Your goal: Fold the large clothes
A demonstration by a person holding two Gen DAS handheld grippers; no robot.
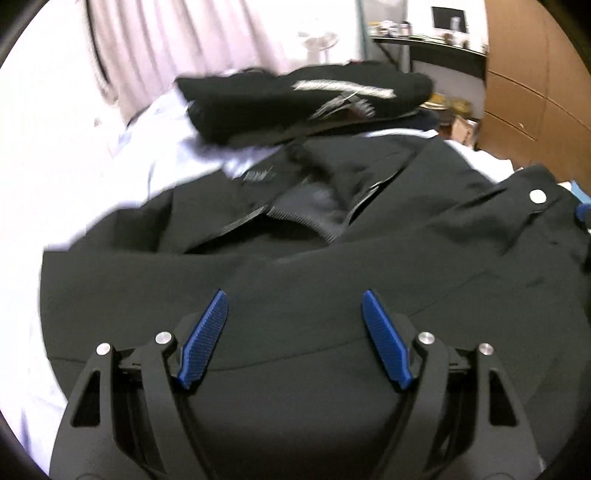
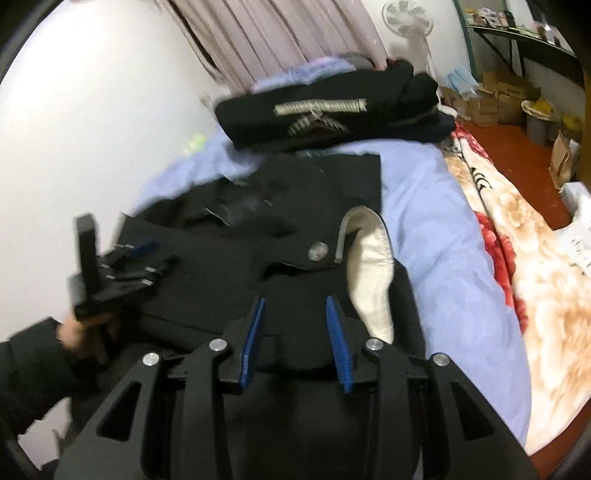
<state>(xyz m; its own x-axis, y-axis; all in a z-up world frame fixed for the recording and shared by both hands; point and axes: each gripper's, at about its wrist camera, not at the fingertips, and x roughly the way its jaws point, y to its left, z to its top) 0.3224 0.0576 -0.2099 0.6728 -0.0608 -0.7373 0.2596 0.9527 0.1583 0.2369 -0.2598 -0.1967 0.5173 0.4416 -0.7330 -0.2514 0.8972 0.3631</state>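
A large black garment lies spread on the bed; it also shows in the right wrist view, with a silver snap button and a cream lining turned out. My left gripper is open and empty just above the garment's near part; it also appears in the right wrist view, held by a hand. My right gripper is open, its blue pads apart over the garment's near edge, holding nothing.
A folded black garment with white lettering lies at the bed's far end, also in the left wrist view. A light blue sheet and a floral blanket cover the bed. A fan, boxes and curtain stand beyond.
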